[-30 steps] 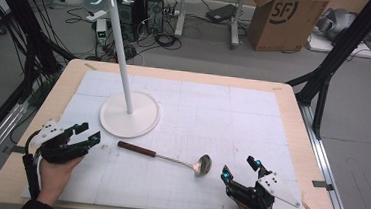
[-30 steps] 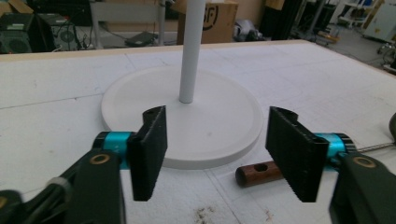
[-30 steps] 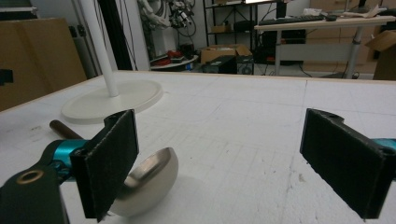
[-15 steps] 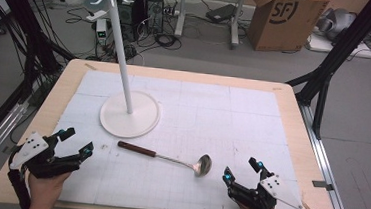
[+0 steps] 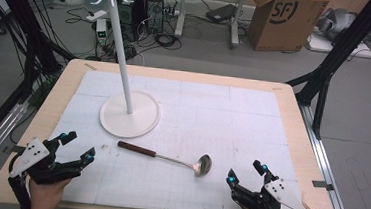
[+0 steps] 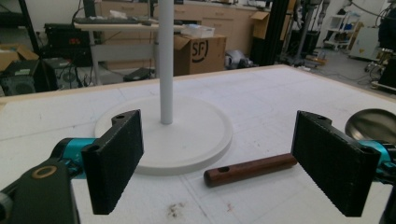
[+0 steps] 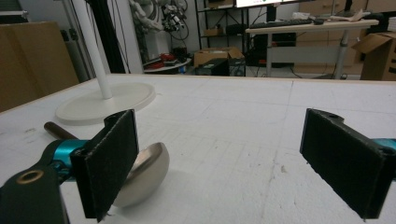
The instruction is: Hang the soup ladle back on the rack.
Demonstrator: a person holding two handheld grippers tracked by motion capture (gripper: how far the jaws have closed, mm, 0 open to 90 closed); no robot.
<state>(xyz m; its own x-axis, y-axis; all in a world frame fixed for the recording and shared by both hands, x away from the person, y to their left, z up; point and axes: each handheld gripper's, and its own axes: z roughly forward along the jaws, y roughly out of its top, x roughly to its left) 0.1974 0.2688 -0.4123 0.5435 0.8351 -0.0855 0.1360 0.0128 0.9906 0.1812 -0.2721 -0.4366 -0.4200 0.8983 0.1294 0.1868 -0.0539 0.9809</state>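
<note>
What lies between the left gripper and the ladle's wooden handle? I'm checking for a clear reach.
Nothing: in the high view, bare white mat separates the left gripper from the ladle.

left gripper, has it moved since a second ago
Yes. The black left gripper has slid toward the table's near left corner, farther from the white round stand base, and its jaws have just been opening with nothing between them.

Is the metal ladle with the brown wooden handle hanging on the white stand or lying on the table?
Lying flat: the ladle rests on the table, beside the stand.
</note>
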